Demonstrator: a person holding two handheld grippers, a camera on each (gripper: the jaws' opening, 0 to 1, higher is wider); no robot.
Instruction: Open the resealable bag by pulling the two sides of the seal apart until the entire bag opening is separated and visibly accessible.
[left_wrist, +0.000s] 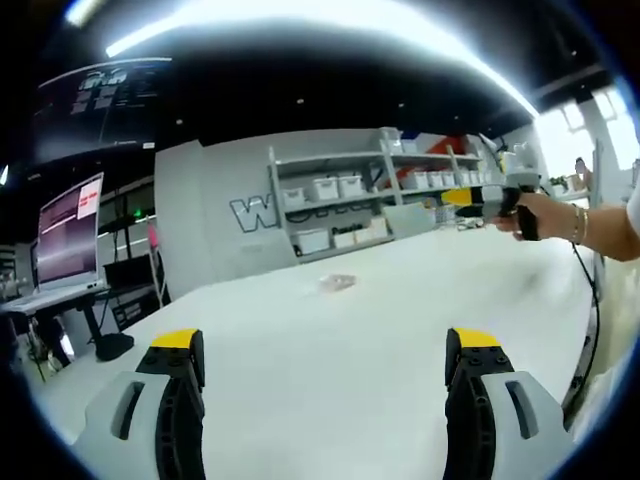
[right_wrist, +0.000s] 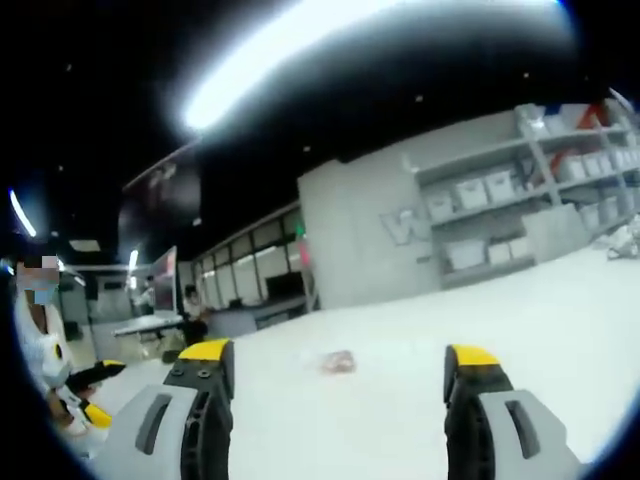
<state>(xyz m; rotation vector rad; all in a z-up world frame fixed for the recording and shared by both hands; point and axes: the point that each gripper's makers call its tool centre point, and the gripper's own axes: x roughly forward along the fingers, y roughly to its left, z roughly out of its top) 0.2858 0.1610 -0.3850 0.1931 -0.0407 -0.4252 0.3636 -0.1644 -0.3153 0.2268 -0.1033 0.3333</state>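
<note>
Left gripper view: left gripper (left_wrist: 325, 352), grey two-jaw tool with yellow tips, jaws spread wide apart and holding nothing; broad white table (left_wrist: 400, 330) beneath and ahead of it; small clear resealable plastic bag (left_wrist: 337, 283) lying flat on the table, well ahead of the jaws and apart from them, whether its seal is closed too small to tell; right gripper (left_wrist: 480, 197), grey and yellow, held above the table's far right side in a person's hand (left_wrist: 538, 214) with a bracelet at the wrist, a dark cable hanging from it; white metal shelving with pale storage bins (left_wrist: 335, 205) against the grey wall behind; lit monitor on a stand (left_wrist: 68, 232) at left.

Right gripper view: right gripper (right_wrist: 338, 368), jaws likewise standing far apart, empty; the bag (right_wrist: 338, 361) small on the white table, ahead between the two tips and clear of both; shelving at upper right; left gripper (right_wrist: 92, 376) at the lower left edge, its jaw state not clear here.
</note>
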